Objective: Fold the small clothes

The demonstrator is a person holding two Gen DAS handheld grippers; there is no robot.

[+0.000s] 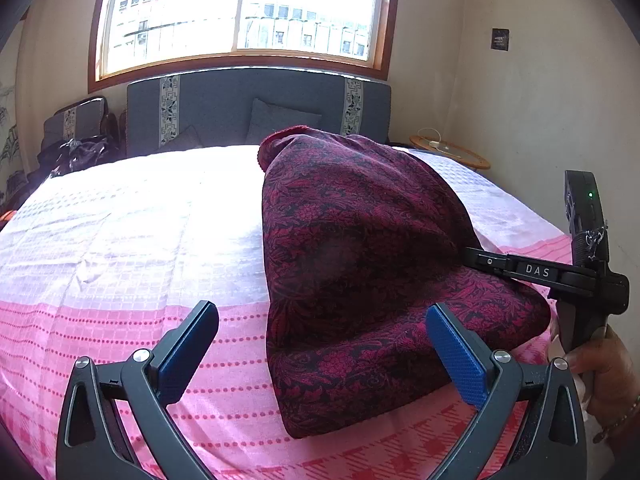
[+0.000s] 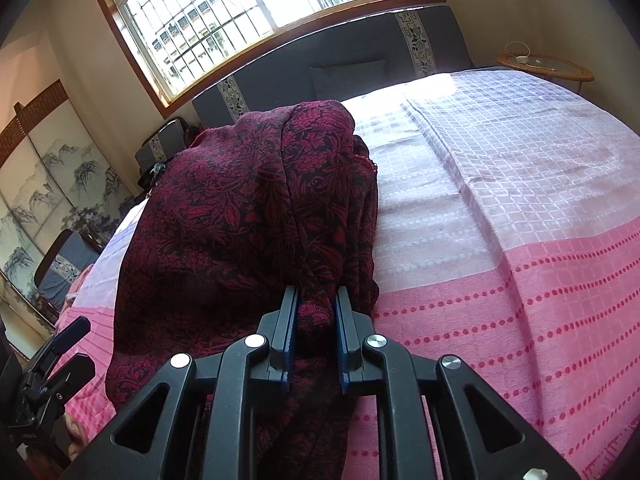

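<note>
Dark red floral garment (image 1: pixel 360 264), bunched and partly lifted over the near half of the bed (image 1: pixel 132 248), its lower fold resting on the pink dotted band of the bedspread. Right gripper (image 2: pixel 316 304) pinching a gathered ridge of the cloth between blue pads (image 2: pixel 290 320), jaws drawn close with fabric between them; seen from the left wrist view as a black arm entering the cloth from the right (image 1: pixel 520 268). Left gripper (image 1: pixel 320 344) spread wide, holding nothing, poised just before the lower edge of the garment, one finger overlapping the cloth in view, contact uncertain.

Handling, by judgement: soft, light woven or knitted cloth, limp and apt to sag and bunch wherever unsupported; not fragile, not slippery against the textured pads. Best taken at a hem or corner, thin layers only, opposite the right-hand pinch, so that the piece can be stretched flat before folding. Thick gathered rolls likely to slip from the jaws.

Surroundings: grey headboard (image 1: pixel 256 108) and cushion (image 1: pixel 280 122) at the far end, window (image 1: pixel 244 12) above, round side table (image 1: pixel 452 152) at right, chair with dark clothing (image 1: pixel 80 136) at left, painted screen (image 2: pixel 48 196). All well apart from the garment; open bedspread to the left of it, nothing lying in the fold path.
</note>
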